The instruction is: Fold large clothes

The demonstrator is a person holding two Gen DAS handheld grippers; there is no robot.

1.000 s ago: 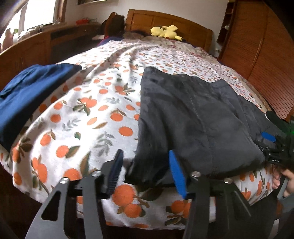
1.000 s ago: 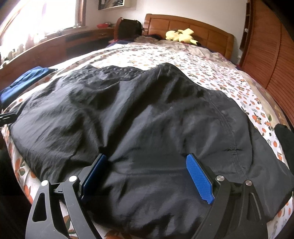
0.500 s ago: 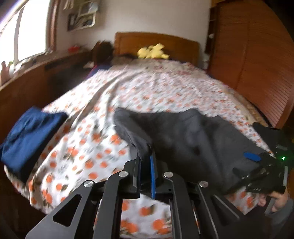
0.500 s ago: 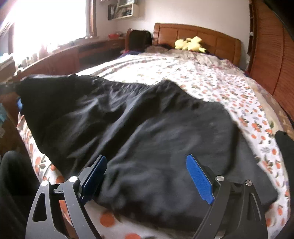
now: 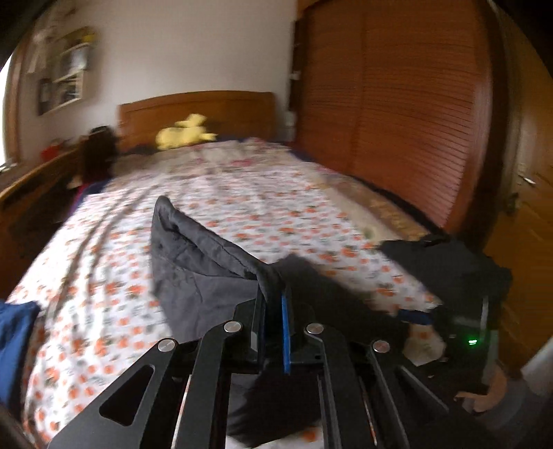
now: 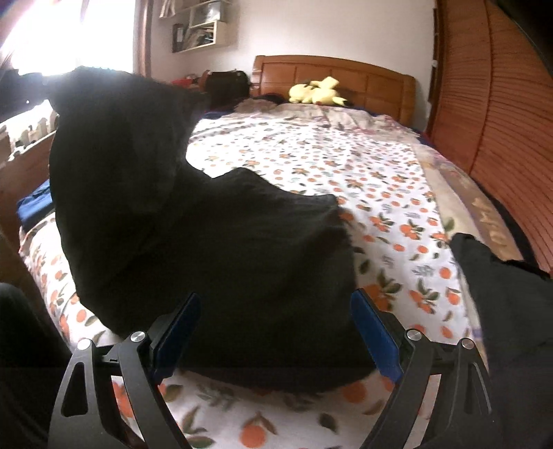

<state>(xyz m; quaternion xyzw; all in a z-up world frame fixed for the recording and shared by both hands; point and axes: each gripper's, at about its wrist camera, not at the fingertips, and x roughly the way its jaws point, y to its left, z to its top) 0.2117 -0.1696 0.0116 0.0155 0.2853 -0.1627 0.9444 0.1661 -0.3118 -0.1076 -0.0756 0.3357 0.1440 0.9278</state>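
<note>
We are mid-fold: our left gripper (image 5: pixel 273 311), pinched on the dark garment (image 5: pixel 193 262), lifts its edge above the bed (image 5: pixel 103 276) while our right gripper (image 6: pixel 273 331) gapes empty; next, carry it across.

A yellow plush toy (image 6: pixel 316 91) lies at the far wooden headboard (image 6: pixel 345 74); louvred wardrobe doors (image 5: pixel 390 114) stand right, a wall shelf (image 6: pixel 198 29) far left.

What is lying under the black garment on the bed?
Under the black garment only the orange-print bedsheet shows, around its edges. Whatever lies beneath its middle is covered and cannot be seen.
</note>
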